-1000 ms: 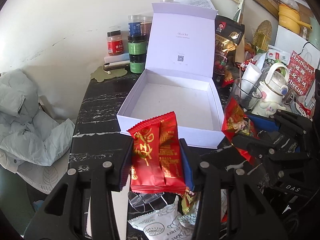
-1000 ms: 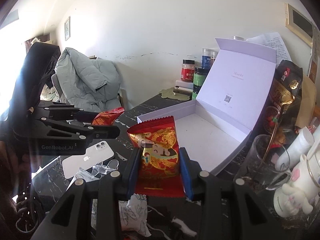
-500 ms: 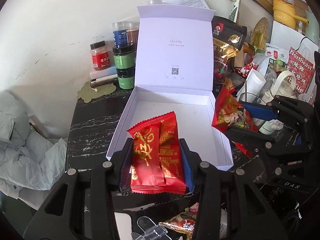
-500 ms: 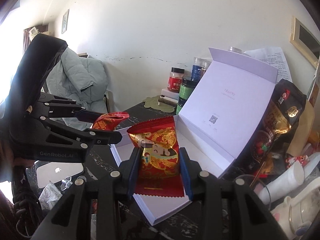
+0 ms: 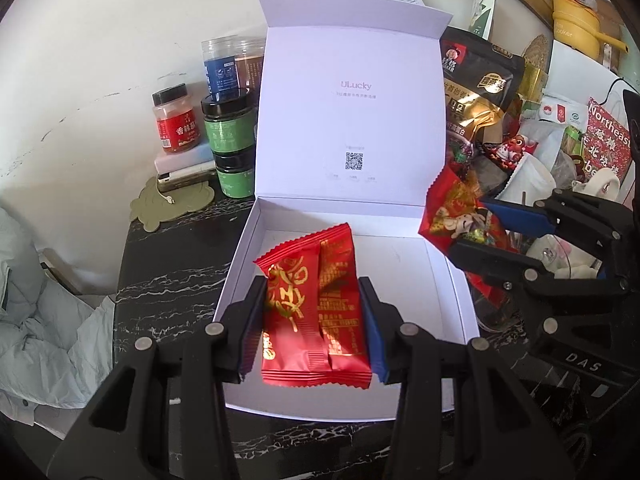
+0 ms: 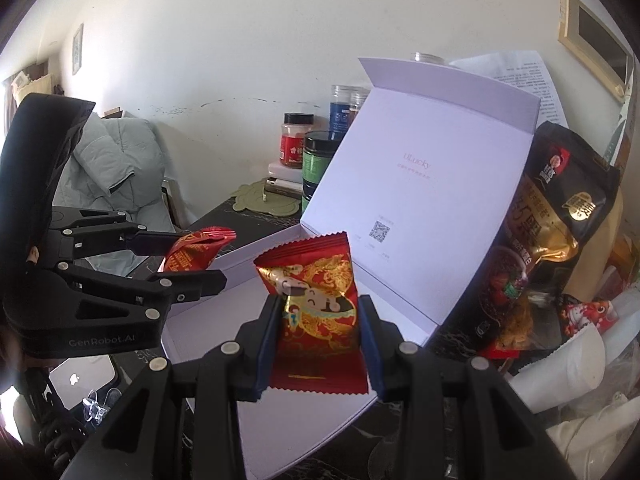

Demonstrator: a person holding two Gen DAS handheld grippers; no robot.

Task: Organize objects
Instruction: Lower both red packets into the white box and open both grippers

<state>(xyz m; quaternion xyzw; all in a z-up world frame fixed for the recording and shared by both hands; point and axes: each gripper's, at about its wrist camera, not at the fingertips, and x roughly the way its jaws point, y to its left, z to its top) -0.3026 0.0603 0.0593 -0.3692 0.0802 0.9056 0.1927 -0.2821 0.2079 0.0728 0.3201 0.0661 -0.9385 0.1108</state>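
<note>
A white gift box lies open on the black marble table, its lid standing upright at the back and its inside bare. My left gripper is shut on a red snack packet with gold print, held over the box's near half. My right gripper is shut on a second red packet showing a gold figure, above the box's right rim. Each gripper shows in the other's view: the right gripper at the box's right side, the left gripper at its left.
Jars and a stack of flat items stand behind the box on the left. Dark snack bags, paper cups and clutter crowd the right side. A white phone lies near the table's front. A grey jacket lies off the table's left edge.
Both grippers have carried their packets forward from the table's front to over the open box. The grips have not changed.
</note>
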